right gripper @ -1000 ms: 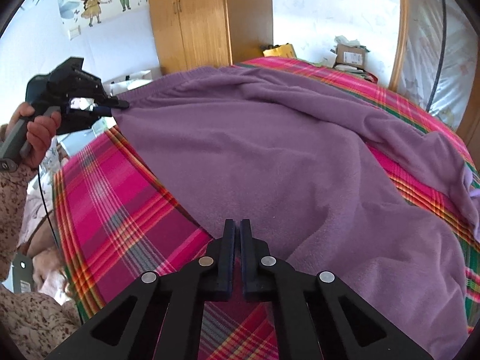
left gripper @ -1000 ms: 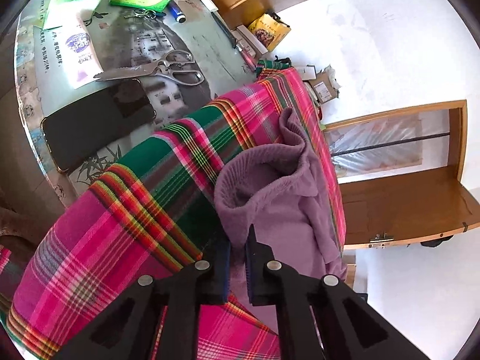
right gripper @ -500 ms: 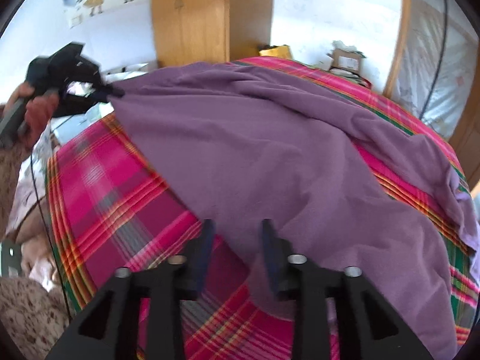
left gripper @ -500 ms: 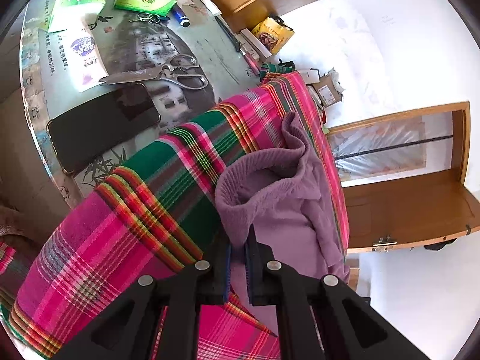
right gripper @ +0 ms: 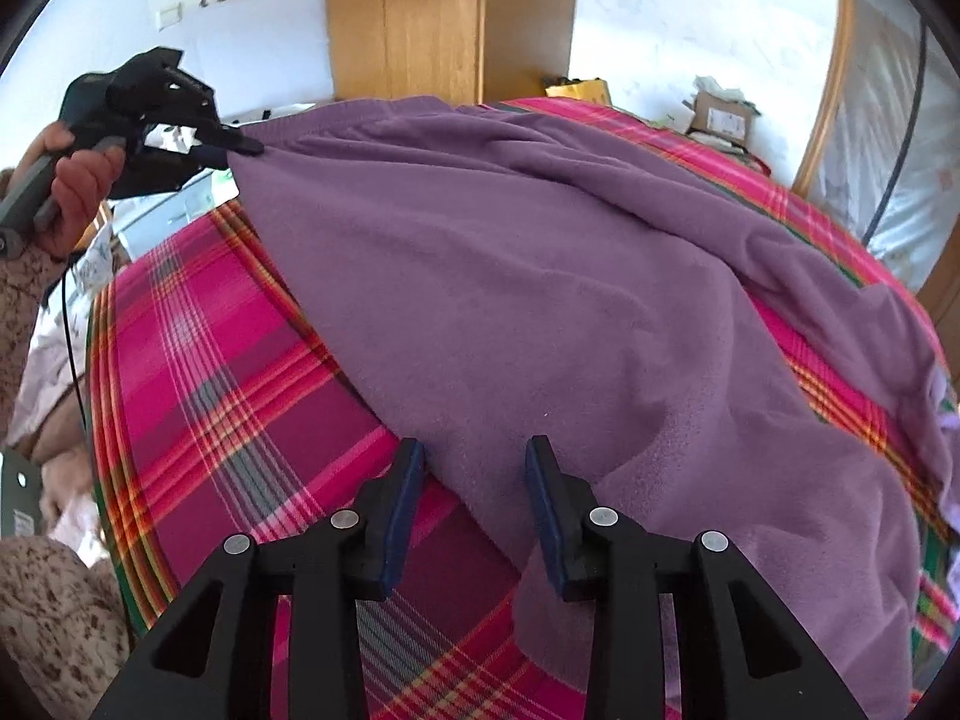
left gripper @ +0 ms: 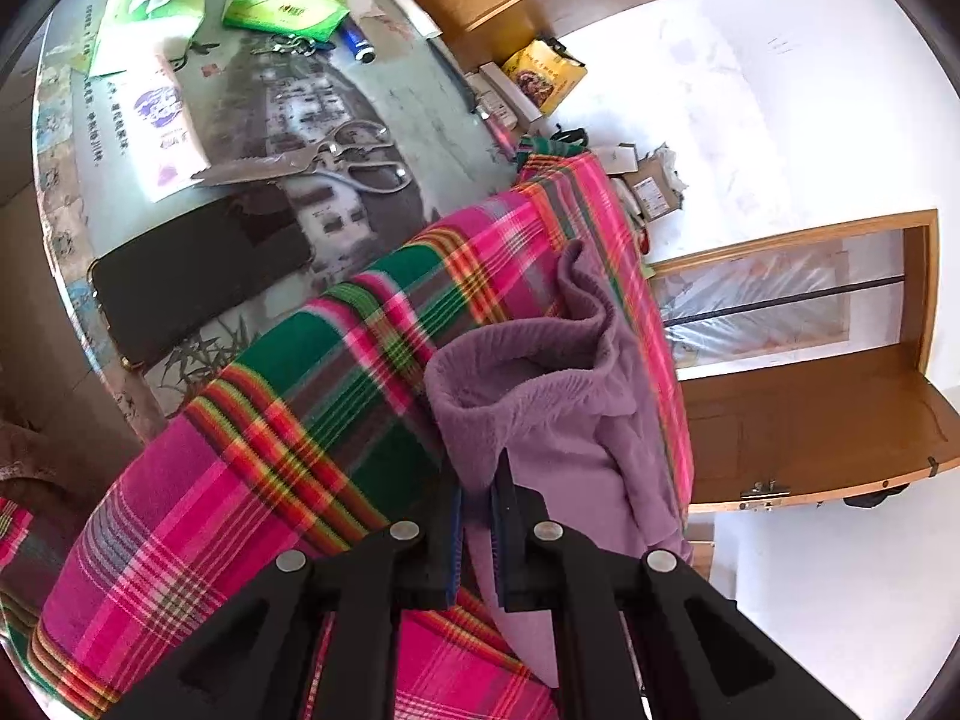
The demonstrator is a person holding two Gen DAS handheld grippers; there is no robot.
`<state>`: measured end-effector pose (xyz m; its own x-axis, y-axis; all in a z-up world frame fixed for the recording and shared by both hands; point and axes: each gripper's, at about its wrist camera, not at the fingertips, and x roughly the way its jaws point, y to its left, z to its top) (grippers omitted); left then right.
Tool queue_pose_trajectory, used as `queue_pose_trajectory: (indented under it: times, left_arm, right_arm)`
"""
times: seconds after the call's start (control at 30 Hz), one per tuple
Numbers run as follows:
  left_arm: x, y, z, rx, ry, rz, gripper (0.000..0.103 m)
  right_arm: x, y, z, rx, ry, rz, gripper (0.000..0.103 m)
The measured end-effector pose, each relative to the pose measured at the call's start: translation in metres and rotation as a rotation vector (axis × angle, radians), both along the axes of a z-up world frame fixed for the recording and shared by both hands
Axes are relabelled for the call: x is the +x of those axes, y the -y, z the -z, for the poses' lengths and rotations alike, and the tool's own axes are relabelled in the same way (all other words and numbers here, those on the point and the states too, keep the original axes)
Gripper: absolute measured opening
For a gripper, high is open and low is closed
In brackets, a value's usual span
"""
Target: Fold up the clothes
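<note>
My left gripper (left gripper: 477,516) pinches the purple garment (right gripper: 540,300)'s edge at nine o'clock; my right gripper (right gripper: 474,480) gapes above its hem.

Garment (right gripper: 540,276) lies spread on the blanket (right gripper: 228,372), running from near right to far left in the right wrist view. Left gripper (right gripper: 243,147) sits at its far-left corner; right gripper (right gripper: 474,456) straddles its near edge. In the left wrist view, a table (left gripper: 420,96) stands left of and beyond the blanket. On it: scissors (left gripper: 312,162) mid-table, phone (left gripper: 198,276) nearer, tissue packs (left gripper: 282,6) at the far side. Boxes (left gripper: 651,192) lie on the floor beyond the blanket's far end.
</note>
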<state>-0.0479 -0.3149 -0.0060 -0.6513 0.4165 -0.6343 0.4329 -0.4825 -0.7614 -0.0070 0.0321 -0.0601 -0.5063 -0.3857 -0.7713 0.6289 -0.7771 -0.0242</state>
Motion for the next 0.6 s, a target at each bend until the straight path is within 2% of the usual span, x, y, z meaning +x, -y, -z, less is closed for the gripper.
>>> queue_pose_trajectory:
  times: [0.03,0.13,0.17,0.2,0.33,0.6]
  left_arm:
    - [0.000,0.000,-0.002,0.003,-0.007,-0.001,0.008]
    - [0.001,0.000,-0.006,0.004,-0.016,0.000,0.008]
    - [0.001,0.000,-0.006,0.001,-0.015,0.003,0.008]
    - [0.001,0.000,-0.006,0.000,-0.015,0.005,0.008]
    - [0.006,0.001,-0.002,0.010,-0.010,-0.004,0.008]
    - [0.028,0.005,-0.007,0.013,-0.029,-0.010,0.008]
  right_arm:
    - [-0.001,-0.001,0.000,-0.003,0.003,0.010,0.034]
    - [-0.002,-0.002,-0.001,-0.014,0.011,0.039,0.019]
    - [-0.001,-0.003,-0.001,-0.020,0.011,0.037,0.008]
    - [0.002,-0.002,-0.001,-0.010,-0.002,0.033,0.004]
    - [0.011,0.003,-0.001,0.022,-0.039,0.013,0.003]
    - [0.019,-0.011,-0.024,-0.062,-0.052,0.012,0.003]
